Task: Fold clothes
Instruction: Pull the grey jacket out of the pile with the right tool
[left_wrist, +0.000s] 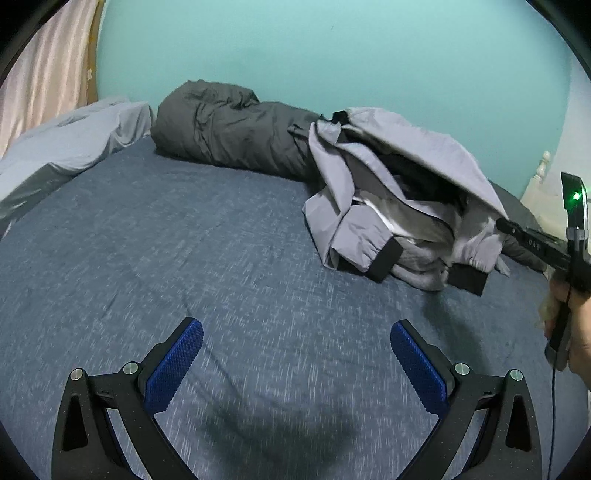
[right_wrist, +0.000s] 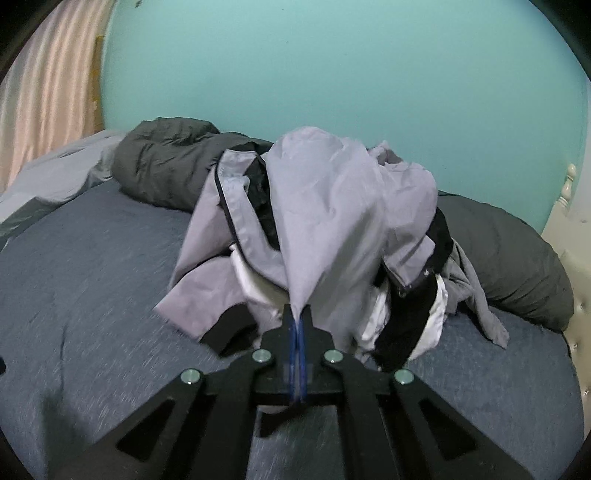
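Observation:
A light grey jacket (right_wrist: 332, 206) with black cuffs and a black lining lies in a crumpled heap on the blue bed sheet (right_wrist: 92, 266), on top of white and grey clothes (right_wrist: 436, 314). My right gripper (right_wrist: 297, 314) is shut on a fold of the jacket, and the cloth rises taut from its tips. In the left wrist view the same jacket (left_wrist: 424, 158) is at the right, pulled towards the right gripper (left_wrist: 503, 223), which a hand (left_wrist: 576, 332) holds at the frame's edge. My left gripper (left_wrist: 296, 332) hangs open over bare sheet, well left of the pile, with nothing between its blue pads (left_wrist: 173, 365).
A dark grey rolled duvet (left_wrist: 229, 129) lies along the teal wall behind the pile. A pale grey pillow (left_wrist: 62, 147) sits at the far left by a pink curtain (left_wrist: 48, 70). A cream bed frame post (right_wrist: 567, 188) stands at the right.

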